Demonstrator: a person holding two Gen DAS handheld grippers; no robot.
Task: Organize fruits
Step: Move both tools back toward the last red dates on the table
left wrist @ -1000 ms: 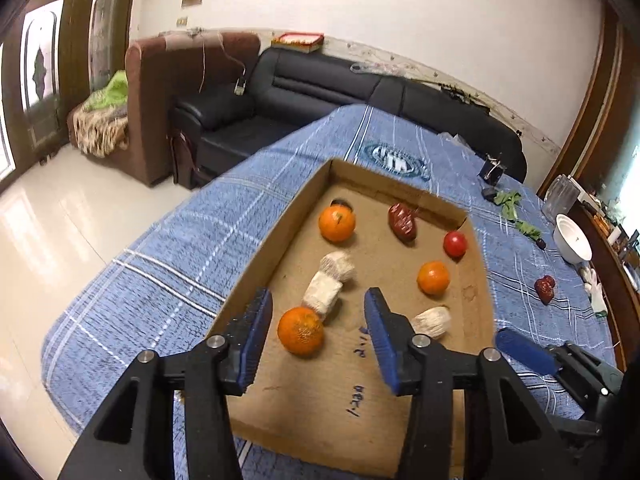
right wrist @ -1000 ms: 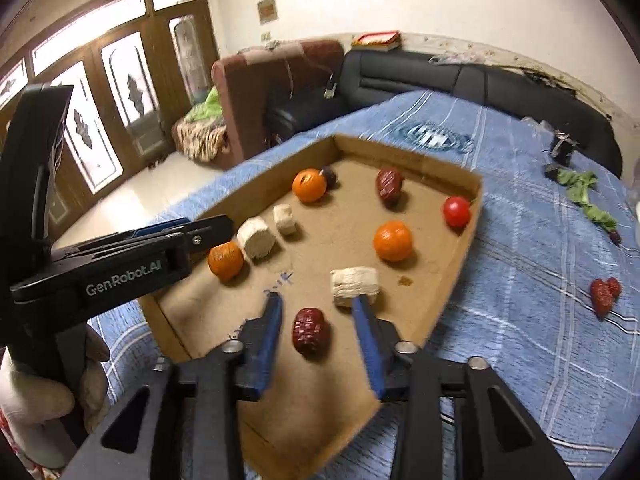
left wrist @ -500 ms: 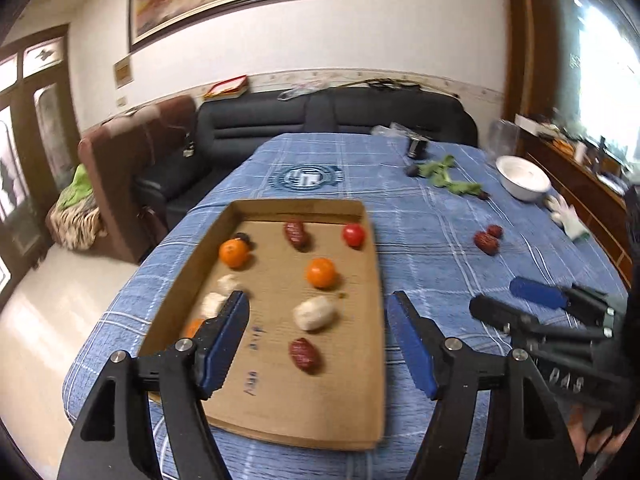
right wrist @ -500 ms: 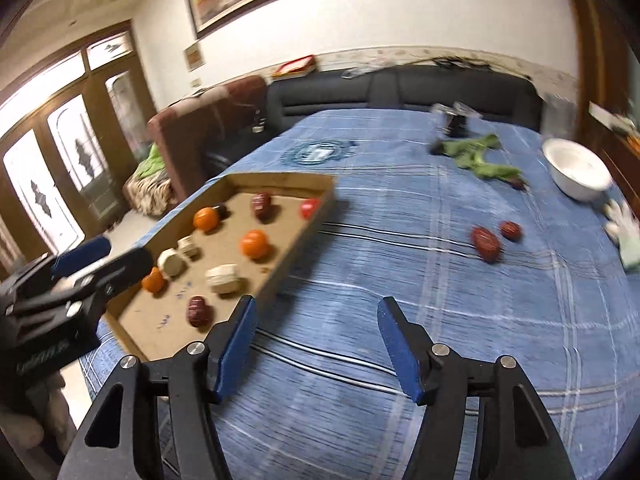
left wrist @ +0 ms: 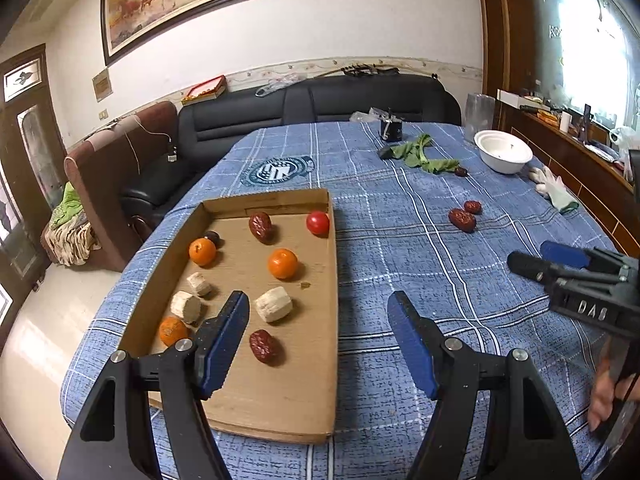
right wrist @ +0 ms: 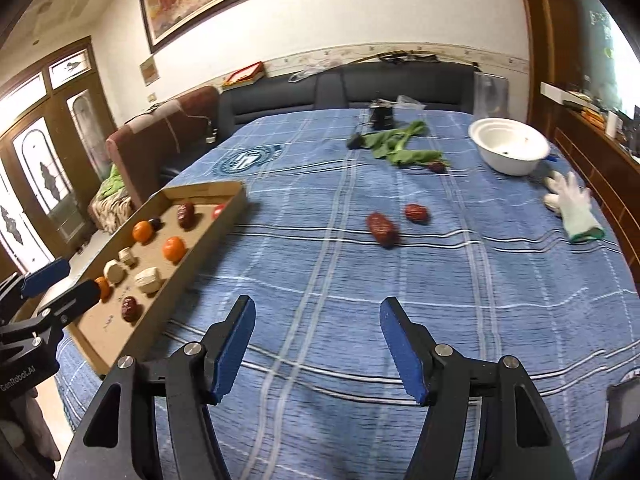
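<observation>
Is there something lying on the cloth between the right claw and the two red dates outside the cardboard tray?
Nothing visible does. Between the right claw, which is open and empty, and the two red dates there is only bare blue tablecloth. The cardboard tray is off to the left, and the white bowl and glove lie beyond, to the right.

The left hand-held gripper is pointing forward and downward over the near edge of the tabletop. Its jaws are standing apart, having just been opening, with nothing gripped between the blue pads. The right hand-held gripper is pointing downward at a similar angle, nearer the right edge. Its jaws have likewise just been opening, and nothing is lying between its pads. Fingers of the person's right hand are wrapping its handle.
</observation>
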